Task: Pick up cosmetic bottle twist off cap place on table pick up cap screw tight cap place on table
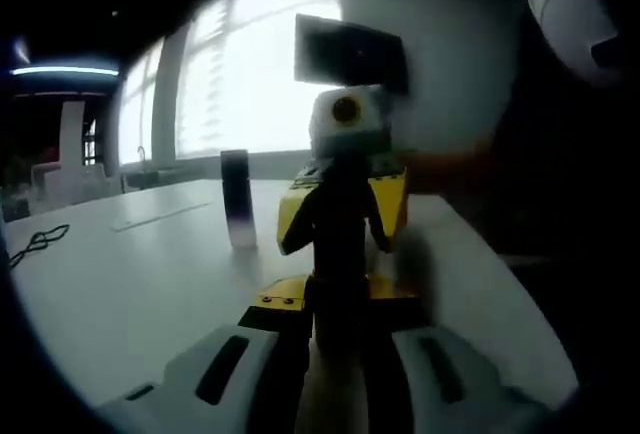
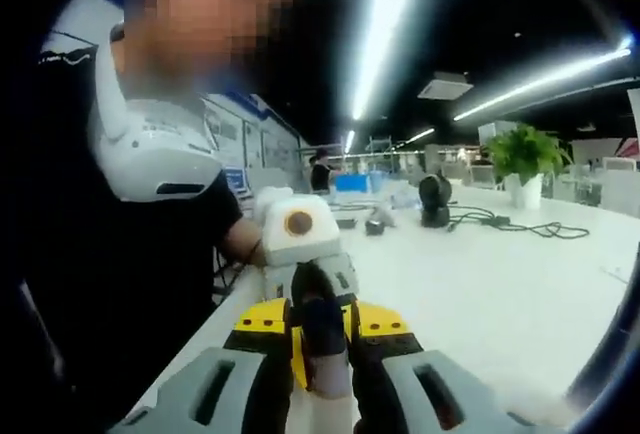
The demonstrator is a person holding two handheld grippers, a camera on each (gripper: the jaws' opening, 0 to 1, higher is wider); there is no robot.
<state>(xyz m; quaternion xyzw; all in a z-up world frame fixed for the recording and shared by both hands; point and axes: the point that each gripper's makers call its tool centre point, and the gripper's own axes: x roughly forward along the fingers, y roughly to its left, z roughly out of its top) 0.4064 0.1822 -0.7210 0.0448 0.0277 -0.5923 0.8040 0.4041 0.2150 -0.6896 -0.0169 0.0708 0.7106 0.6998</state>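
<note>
In the left gripper view, the left claw (image 1: 335, 374) pinches a dark bottle (image 1: 338, 254) that stands upright, long axis vertical. The right claw (image 1: 340, 219) meets it from twelve o'clock. In the right gripper view, the right claw (image 2: 322, 394) is pressed onto the bottle's top. A dark cap (image 1: 237, 197) stands on the white surface (image 1: 130, 284) at ten o'clock.

bottle (image 1: 237, 197) label blurred, right tool (image 1: 342, 216) hiding the table (image 1: 130, 284) behind, left tool's (image 2: 312, 339) grip unclear
</note>
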